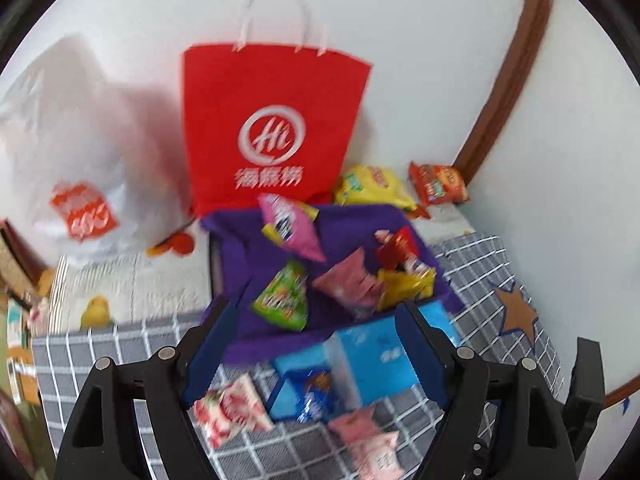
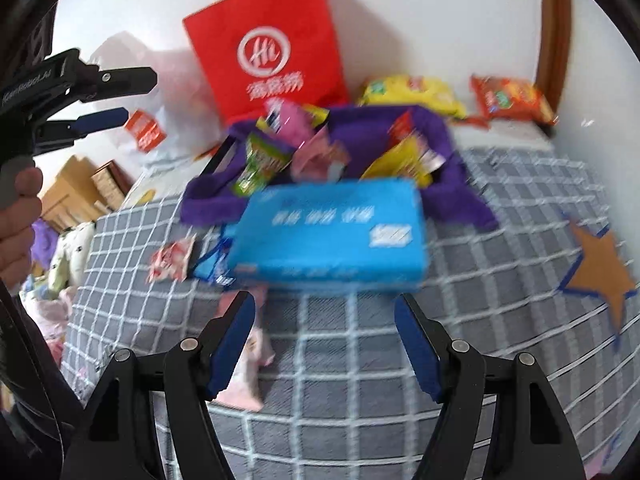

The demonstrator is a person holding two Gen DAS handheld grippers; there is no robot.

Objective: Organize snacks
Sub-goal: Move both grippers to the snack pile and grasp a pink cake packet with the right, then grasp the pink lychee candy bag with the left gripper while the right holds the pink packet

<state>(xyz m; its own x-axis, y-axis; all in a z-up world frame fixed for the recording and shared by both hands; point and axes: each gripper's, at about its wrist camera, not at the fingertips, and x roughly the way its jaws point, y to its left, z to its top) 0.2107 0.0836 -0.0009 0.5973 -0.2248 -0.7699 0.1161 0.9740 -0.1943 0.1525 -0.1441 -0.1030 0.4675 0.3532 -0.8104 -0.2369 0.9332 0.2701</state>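
1. So far, only some of the tidying looks done. Many snack packets sit in the purple basket point(image 1: 240, 248), like the green packet point(image 1: 282, 300) and the pink packet point(image 1: 290, 224).
2. Other snacks are not put away yet. A strawberry packet point(image 1: 230, 410) lies on the checked blanket point(image 2: 360, 360), just beside the blue box point(image 2: 332, 232). A pale pink packet point(image 1: 370, 440) lies there too.
3. A yellow bag point(image 1: 374, 186) and an orange bag point(image 1: 438, 184) lie behind the basket, near the wall.
4. The blue box sits on the blanket, touching the front of the basket. A blue snack packet point(image 1: 314, 396) pokes out at its side.
5. The red paper bag point(image 1: 272, 128) stands upright behind the basket.
6. The left gripper point(image 1: 312, 344) has its fingers apart, with nothing squeezed between them. It hangs over the box and loose packets.
7. The right gripper point(image 2: 324, 340) is also spread wide and holds nothing. It points down at the blanket near the box.
8. I think the loose packets need picking up next.
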